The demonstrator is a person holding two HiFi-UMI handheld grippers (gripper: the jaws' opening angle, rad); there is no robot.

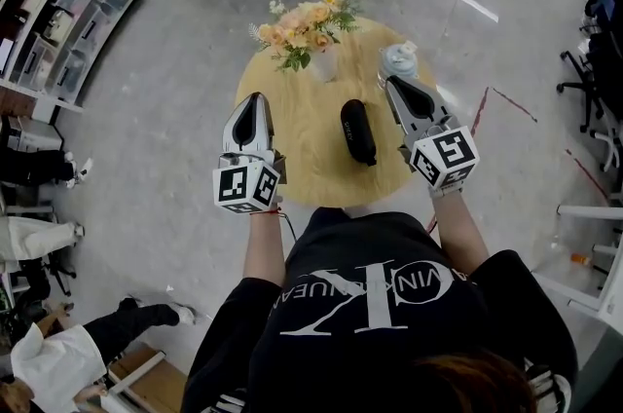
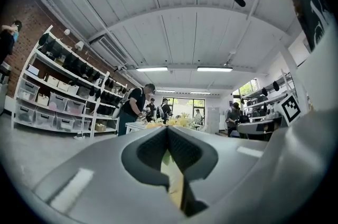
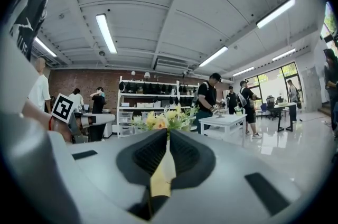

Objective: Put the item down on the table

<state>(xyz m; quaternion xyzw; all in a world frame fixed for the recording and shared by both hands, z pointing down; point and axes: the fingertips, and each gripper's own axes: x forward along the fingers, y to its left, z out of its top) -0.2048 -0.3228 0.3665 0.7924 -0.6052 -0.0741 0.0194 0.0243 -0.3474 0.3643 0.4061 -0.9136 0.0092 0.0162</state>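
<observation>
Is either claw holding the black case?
No, the black case lies on the table between the left claw and the right claw, both shut and empty.

both arms reach forward, left gripper (image 1: 255, 101) and right gripper (image 1: 395, 84) held level, fingers (image 3: 190, 157) pressed together.

Head cam steeply down over table (image 1: 302, 169), both hand-held cams level, facing fwd, sharing flowers (image 3: 164, 119).

Tiny white print on black case (image 1: 358, 132) illegible
</observation>
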